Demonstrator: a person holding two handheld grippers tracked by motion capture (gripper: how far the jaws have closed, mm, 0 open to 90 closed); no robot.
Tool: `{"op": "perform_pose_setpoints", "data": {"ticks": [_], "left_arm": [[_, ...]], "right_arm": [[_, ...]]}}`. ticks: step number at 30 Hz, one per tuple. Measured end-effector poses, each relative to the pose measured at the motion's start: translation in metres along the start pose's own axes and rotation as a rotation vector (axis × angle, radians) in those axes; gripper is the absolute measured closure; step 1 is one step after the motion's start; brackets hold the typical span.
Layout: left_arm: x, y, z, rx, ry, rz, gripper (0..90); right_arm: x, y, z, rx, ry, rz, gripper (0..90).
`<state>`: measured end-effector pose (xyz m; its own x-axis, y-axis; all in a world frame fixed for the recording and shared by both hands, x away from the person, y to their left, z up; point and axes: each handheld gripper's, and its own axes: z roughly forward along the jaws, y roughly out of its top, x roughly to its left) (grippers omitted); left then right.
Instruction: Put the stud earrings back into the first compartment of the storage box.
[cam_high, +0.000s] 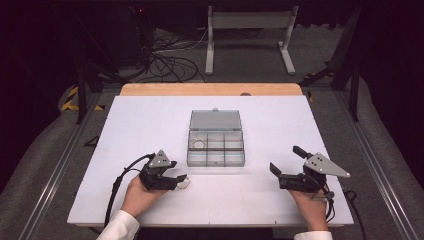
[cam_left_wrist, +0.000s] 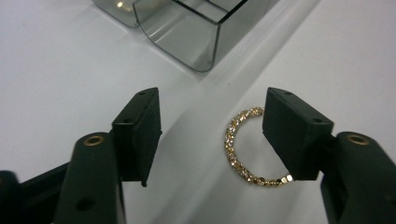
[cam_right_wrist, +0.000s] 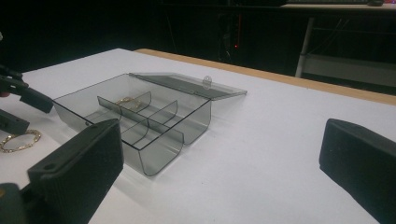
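Note:
A gold beaded bracelet (cam_left_wrist: 232, 149) lies on the white table between the jaws of my left gripper (cam_left_wrist: 215, 135), which is open; its right jaw covers part of the ring. From above, this gripper (cam_high: 181, 181) is at the near left with the bracelet (cam_high: 183, 183) at its tips. A clear grey compartment box (cam_high: 216, 145) stands mid-table with its lid laid back, and a second gold bracelet (cam_high: 198, 143) is in its rear left compartment. My right gripper (cam_high: 286, 159) is open and holds nothing at the near right, facing the box (cam_right_wrist: 140, 116).
The white board (cam_high: 140, 120) has a wooden strip (cam_high: 210, 89) along its far edge. Beyond it are a metal stand (cam_high: 247, 20) and floor cables (cam_high: 170, 60). Open surface surrounds the box on all sides.

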<state>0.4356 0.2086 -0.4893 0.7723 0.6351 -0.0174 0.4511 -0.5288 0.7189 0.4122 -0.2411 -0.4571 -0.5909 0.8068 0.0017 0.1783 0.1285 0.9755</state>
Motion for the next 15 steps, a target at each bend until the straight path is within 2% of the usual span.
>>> {"op": "perform_pose_setpoints", "data": {"ticks": [3,5,10,15], "left_arm": [[-0.0002,-0.002,0.0026,0.016,-0.007,0.001,44.9],[-0.0015,-0.0023,0.0028,0.019,0.002,0.011,46.8],[-0.0049,-0.0052,0.0033,-0.001,0.024,0.03,50.7],[-0.0097,-0.0069,0.0027,-0.01,0.003,0.064,65.5]], "right_arm": [[0.0002,0.0001,-0.0001,-0.001,0.0,0.0,0.2],[0.0004,0.0002,0.0,-0.001,0.001,-0.001,0.2],[0.0004,0.0003,-0.0003,0.0,-0.001,-0.001,0.2],[0.0001,0.0005,-0.0008,-0.004,-0.002,-0.002,0.2]]}}
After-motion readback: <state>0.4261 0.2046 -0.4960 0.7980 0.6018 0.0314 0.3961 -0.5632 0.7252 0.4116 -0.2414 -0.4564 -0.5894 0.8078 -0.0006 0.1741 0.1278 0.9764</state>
